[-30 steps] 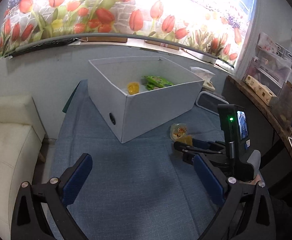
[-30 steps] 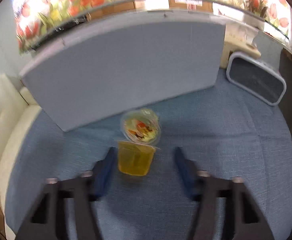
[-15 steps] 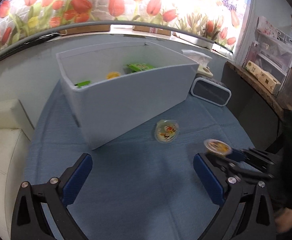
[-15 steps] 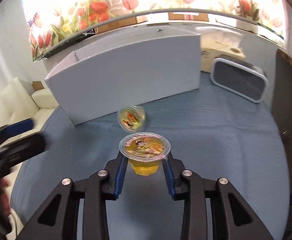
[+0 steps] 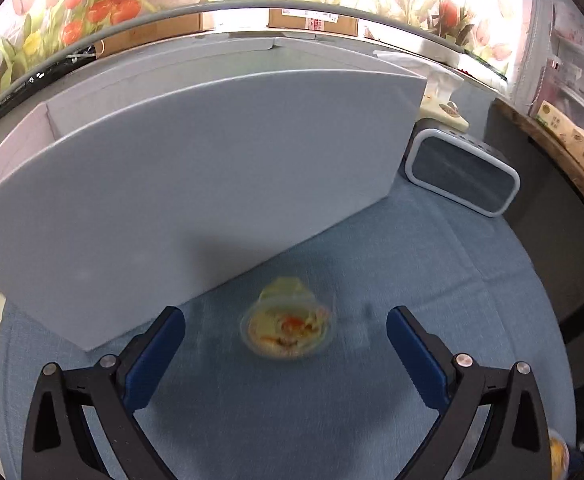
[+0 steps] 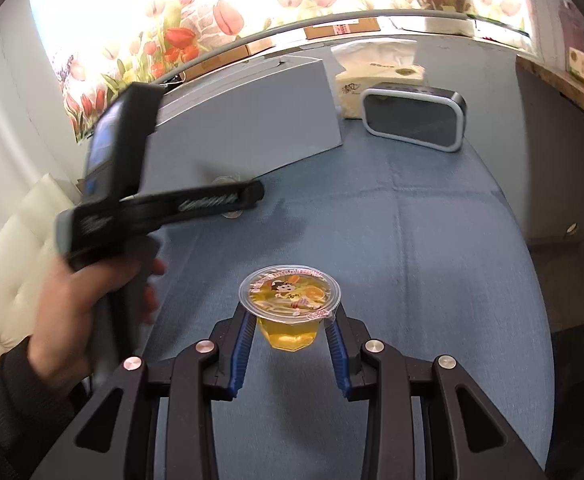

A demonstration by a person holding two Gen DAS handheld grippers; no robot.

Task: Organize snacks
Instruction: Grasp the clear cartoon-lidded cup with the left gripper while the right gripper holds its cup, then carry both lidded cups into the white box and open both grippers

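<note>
The orange jelly cup [image 6: 290, 309] is clamped under its rim between the pads of the right gripper [image 6: 290, 334], whose jaws have just been closing on it, and it is carried above the blue cloth [image 6: 431, 264]. The cup is tapered, so it could be squeezed out downward if the grip is loosened.

Farther on, a second jelly cup [image 5: 288, 330], blurred, is straddled on the cloth by the wide-open, empty left gripper [image 5: 286, 334]. It could be tipped or nudged against the grey box [image 5: 212, 184] just behind it if one pad is brought in first.

Two close downward views, shared box [image 5: 196, 184]
</note>
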